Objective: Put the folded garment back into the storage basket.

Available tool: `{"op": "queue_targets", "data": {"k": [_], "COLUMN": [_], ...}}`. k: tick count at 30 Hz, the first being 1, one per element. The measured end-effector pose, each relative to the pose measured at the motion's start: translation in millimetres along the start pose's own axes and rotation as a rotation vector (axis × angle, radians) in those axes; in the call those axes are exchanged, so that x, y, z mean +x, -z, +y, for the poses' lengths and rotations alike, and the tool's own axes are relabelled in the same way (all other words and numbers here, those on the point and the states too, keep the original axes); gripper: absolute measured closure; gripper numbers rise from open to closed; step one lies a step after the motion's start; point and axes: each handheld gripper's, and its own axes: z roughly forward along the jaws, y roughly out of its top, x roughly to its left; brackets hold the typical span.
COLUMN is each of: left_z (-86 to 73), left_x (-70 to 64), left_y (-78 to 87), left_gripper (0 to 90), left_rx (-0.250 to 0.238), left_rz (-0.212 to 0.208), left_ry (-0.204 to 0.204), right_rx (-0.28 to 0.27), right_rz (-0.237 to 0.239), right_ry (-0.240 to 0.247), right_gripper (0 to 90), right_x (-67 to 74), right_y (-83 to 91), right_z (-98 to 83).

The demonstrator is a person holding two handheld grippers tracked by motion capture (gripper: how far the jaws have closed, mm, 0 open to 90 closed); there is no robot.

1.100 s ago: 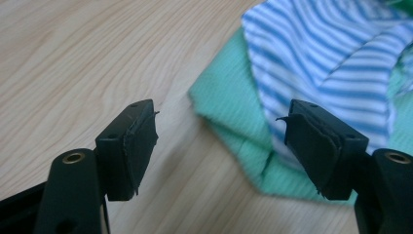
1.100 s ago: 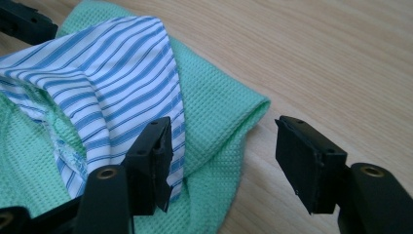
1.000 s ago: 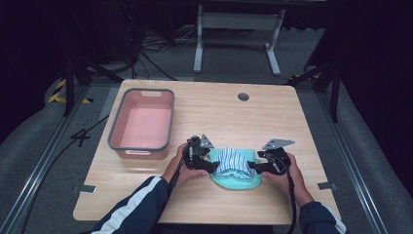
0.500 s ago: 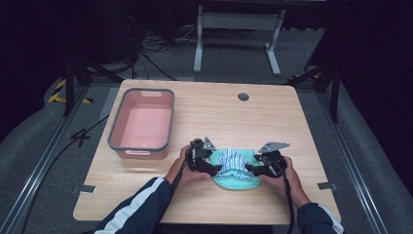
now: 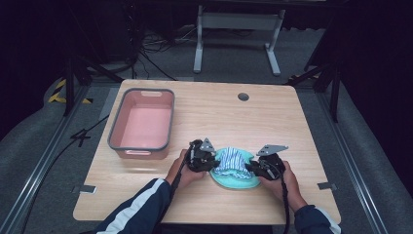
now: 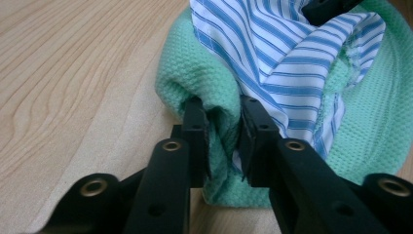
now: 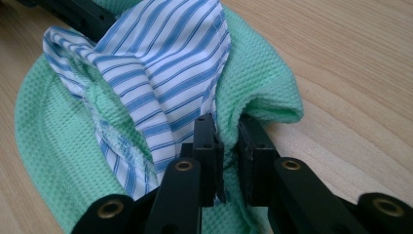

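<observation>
Cloth bundle (image 5: 234, 167) pinched between left tool (image 5: 210, 161) and right tool (image 5: 253, 168).

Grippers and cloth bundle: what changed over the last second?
Both grippers closed in slightly: left gripper moved right, right gripper moved left, bunching the striped cloth on the green cloth. Each remains clamped on the fabric. The pink bin stayed put.

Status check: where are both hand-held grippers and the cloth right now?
Left hand-held gripper shut on green cloth edge, beside striped cloth. Right hand-held gripper shut on the opposite edge. Pink bin apart to the left, nothing in the way.
</observation>
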Motion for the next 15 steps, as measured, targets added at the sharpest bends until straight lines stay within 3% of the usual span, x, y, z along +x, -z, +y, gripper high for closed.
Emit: {"op": "queue_targets", "data": {"k": [11, 15], "left_z": [14.1, 15.3], "left_x": [-11.4, -11.7], "left_y": [15.8, 17.9], "left_gripper": [82.5, 82.6], "left_rx": [0.021, 0.028], "left_rz": [0.031, 0.035], "left_ry": [-0.078, -0.081], "right_rx": [-0.049, -0.065], "right_rz": [0.018, 0.023], "right_ry": [0.012, 0.004], "right_gripper": [81.1, 81.1], "right_x": [5.2, 5.9], "right_y": [20.4, 26.6], "right_z": [4.6, 7.7]}}
